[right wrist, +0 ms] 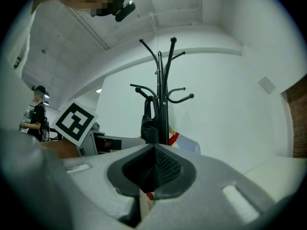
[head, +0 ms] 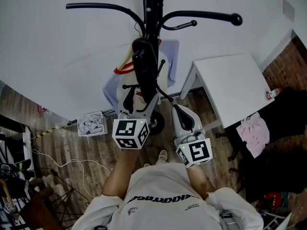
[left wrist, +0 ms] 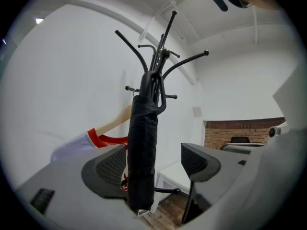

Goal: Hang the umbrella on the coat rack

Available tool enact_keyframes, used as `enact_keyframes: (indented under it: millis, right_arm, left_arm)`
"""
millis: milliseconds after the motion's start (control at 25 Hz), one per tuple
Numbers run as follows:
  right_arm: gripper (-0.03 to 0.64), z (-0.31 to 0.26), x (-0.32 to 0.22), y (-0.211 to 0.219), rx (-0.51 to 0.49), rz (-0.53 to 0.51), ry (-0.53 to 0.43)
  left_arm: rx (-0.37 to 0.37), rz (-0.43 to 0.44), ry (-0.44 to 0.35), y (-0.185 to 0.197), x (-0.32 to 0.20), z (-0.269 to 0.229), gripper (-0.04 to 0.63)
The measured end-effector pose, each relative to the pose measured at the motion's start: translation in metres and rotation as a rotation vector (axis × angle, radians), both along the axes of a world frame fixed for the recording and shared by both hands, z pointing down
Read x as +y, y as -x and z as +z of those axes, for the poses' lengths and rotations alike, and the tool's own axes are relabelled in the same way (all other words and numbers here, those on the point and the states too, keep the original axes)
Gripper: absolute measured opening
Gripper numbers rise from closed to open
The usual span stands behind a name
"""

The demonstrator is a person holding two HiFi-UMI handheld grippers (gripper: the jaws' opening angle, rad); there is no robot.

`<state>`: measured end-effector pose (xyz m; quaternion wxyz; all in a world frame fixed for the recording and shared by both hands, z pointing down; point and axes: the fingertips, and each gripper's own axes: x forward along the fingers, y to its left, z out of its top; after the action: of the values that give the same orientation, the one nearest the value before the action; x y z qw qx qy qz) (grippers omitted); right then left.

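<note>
The black coat rack (head: 153,13) stands against the white wall. A folded black umbrella (head: 144,66) hangs upright against its pole. My left gripper (head: 143,98) is open around the umbrella's lower end. In the left gripper view the umbrella (left wrist: 143,147) hangs in the gap between the pads, closer to the left pad (left wrist: 109,169) and well apart from the right one. My right gripper (head: 176,108) is lower and to the right, shut with nothing in it. In the right gripper view its pads (right wrist: 163,166) meet, and the umbrella (right wrist: 149,121) and the rack (right wrist: 164,80) are ahead.
A pale shirt with a red collar (head: 125,68) hangs on a wooden hanger on the rack, behind the umbrella. A white table (head: 230,85) stands to the right, with a pink cloth (head: 254,128) beside it. A small box of papers (head: 91,123) sits on the floor at left.
</note>
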<state>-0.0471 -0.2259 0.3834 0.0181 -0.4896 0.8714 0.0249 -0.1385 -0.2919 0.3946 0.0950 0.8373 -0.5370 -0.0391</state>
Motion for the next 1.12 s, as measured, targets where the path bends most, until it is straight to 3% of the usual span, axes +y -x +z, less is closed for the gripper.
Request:
enact_keyframes:
  millis: [360, 720, 1120]
  right_arm:
    - [-0.006, 0.000, 0.000, -0.002, -0.008, -0.007, 0.001]
    - [-0.006, 0.004, -0.001, 0.000, -0.010, -0.011, 0.010]
    - [-0.006, 0.006, -0.001, -0.002, -0.031, -0.009, 0.011]
  left_arm:
    - [0.013, -0.018, -0.029, -0.001, 0.029, -0.002, 0.251]
    - [0.012, -0.027, -0.053, -0.005, 0.048, 0.006, 0.073]
    - [-0.014, -0.058, -0.060, -0.003, 0.060, 0.015, -0.002]
